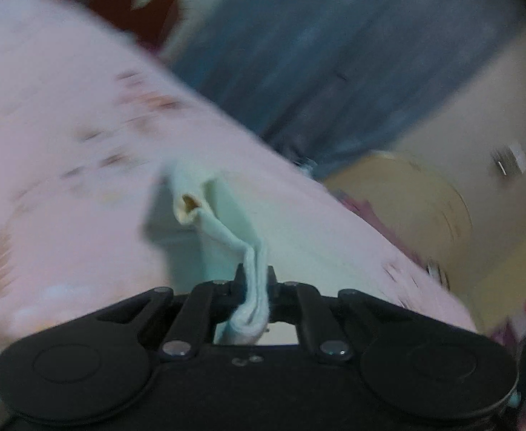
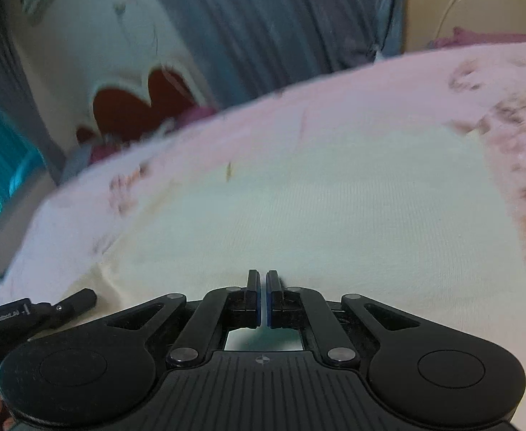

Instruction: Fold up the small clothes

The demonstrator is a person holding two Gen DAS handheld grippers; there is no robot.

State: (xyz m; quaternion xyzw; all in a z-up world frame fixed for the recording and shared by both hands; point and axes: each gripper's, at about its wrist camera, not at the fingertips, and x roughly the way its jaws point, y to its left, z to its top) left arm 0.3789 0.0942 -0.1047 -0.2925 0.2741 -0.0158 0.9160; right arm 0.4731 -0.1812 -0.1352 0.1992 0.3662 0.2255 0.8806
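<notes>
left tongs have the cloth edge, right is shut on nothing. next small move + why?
Probably carry the left tongs across the garment, to lay the pinched edge over as a fold. They are shut on a bunched strip that rises off the pink sheet, while the rest lies flat. The right tongs are shut and empty above the flat cloth.

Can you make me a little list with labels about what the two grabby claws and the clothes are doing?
surface: pink bedsheet with small printed patterns
clothing: pale cream-white small cloth garment, lying on the sheet
left gripper: shut on a bunched edge of the garment, lifting it off the sheet
right gripper: shut, nothing seen between its fingers, above the flat part of the garment
background: blue-grey curtain
picture quality: blurry
</notes>
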